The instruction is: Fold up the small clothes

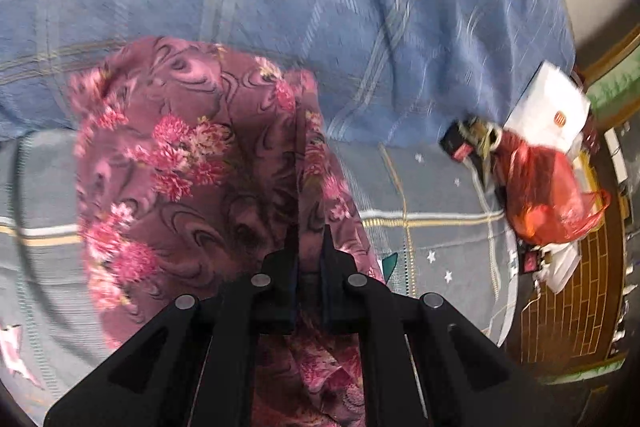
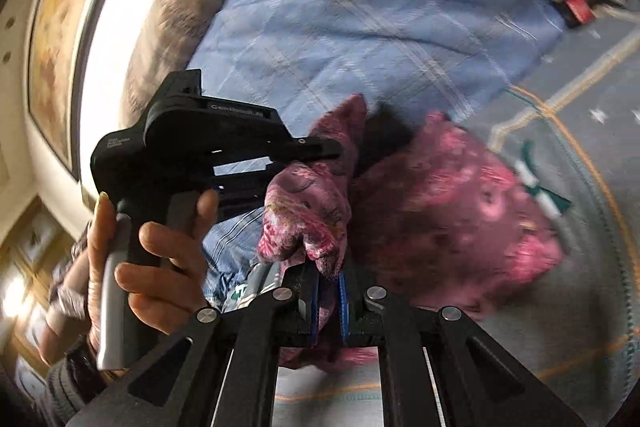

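Both hand-held grippers (image 1: pixel 310 247) (image 2: pixel 329 279) pinch floral garment (image 1: pixel 192 163) over blue-quilted bed (image 1: pixel 320 7).

Left tongs (image 1: pixel 310 247): jaws drawn nearly together, a narrow gap left, flowered cloth (image 1: pixel 192 163) pinched between them. Fingers point toward 12 o'clock in the left wrist view.

Right tongs (image 2: pixel 328 283): blue-lined jaws closed to a narrow gap on a bunched fold of the same cloth, pointing toward 12 o'clock in the right wrist view.

Left hand (image 2: pixel 136 259), seen from the right wrist camera at 8 o'clock: fingers wrapped round the handle of its device, thumb up along the far side, a dark band at the wrist. The device's nose points toward 3 o'clock. Right hand not seen.
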